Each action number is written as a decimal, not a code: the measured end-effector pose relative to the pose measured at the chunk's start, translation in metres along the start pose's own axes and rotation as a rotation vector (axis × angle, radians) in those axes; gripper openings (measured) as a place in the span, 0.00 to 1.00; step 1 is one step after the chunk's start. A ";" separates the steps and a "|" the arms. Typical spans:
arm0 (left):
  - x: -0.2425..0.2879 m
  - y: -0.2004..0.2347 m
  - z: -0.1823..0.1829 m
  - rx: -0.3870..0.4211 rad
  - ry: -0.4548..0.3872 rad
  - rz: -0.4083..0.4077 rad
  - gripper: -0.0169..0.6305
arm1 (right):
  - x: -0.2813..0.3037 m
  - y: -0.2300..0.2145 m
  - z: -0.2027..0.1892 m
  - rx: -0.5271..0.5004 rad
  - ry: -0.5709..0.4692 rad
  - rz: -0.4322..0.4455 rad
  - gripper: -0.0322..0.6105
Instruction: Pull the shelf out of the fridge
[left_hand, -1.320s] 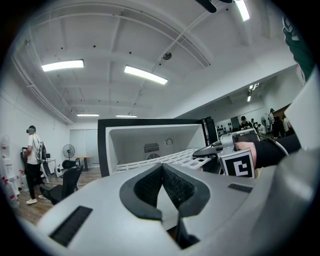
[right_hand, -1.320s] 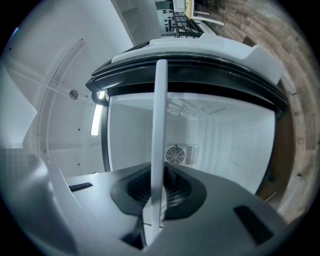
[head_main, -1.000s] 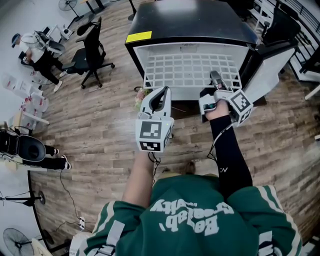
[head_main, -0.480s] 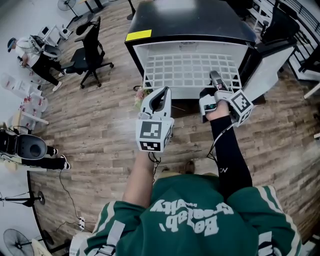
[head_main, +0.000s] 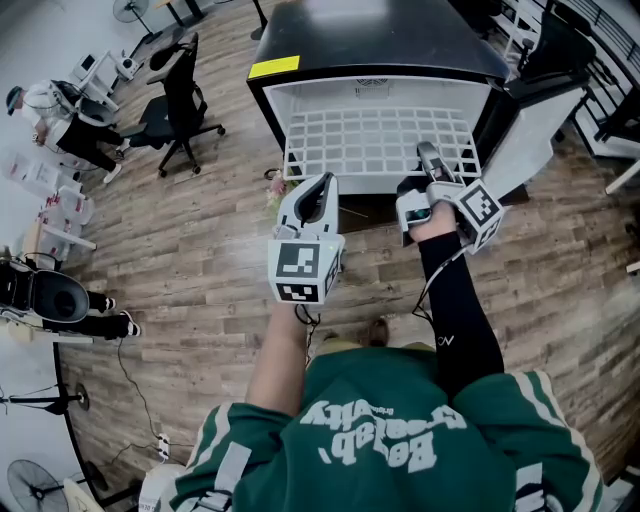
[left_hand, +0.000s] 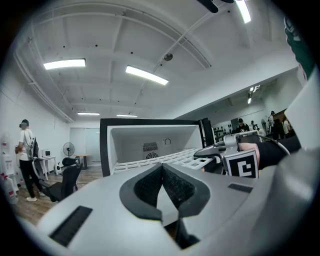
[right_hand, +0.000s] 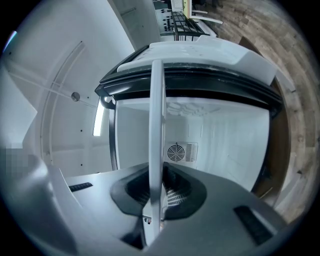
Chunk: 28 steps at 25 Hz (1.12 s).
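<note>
A small black fridge (head_main: 370, 40) stands open, and its white wire shelf (head_main: 375, 140) sticks partway out over the front. My right gripper (head_main: 428, 158) is shut on the shelf's front edge near its right end. In the right gripper view the shelf (right_hand: 156, 135) runs edge-on between the closed pads of that gripper (right_hand: 157, 192). My left gripper (head_main: 322, 185) hovers just in front of the shelf's left part, shut, with nothing in it. The left gripper view shows its pads (left_hand: 172, 182) meeting, with the shelf (left_hand: 165, 157) and the right gripper (left_hand: 225, 150) beyond.
The fridge door (head_main: 530, 130) hangs open at the right. An office chair (head_main: 175, 105) and a person (head_main: 60, 115) are at the far left on the wooden floor. Some small thing (head_main: 276, 195) lies by the fridge's lower left corner.
The grippers and the shelf have barely moved; the whole view has shifted slightly upward. The person at the far left has moved a little.
</note>
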<state>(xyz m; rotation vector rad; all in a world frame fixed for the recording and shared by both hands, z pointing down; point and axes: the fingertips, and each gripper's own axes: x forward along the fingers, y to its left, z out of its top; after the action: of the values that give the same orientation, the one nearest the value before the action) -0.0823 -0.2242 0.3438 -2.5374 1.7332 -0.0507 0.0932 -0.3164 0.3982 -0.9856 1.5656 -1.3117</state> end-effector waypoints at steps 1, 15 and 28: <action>-0.002 0.000 -0.001 -0.002 0.000 0.001 0.05 | -0.001 0.000 0.000 0.003 -0.004 0.001 0.11; -0.034 0.005 0.006 -0.001 0.008 -0.014 0.05 | -0.026 0.005 -0.007 0.033 -0.032 -0.006 0.11; -0.075 0.001 0.002 0.007 -0.004 -0.084 0.05 | -0.088 0.021 -0.021 -0.119 -0.103 0.022 0.11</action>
<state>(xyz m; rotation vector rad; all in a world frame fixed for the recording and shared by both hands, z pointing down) -0.1104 -0.1549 0.3429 -2.6025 1.6210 -0.0569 0.1020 -0.2242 0.3900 -1.0887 1.5849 -1.1450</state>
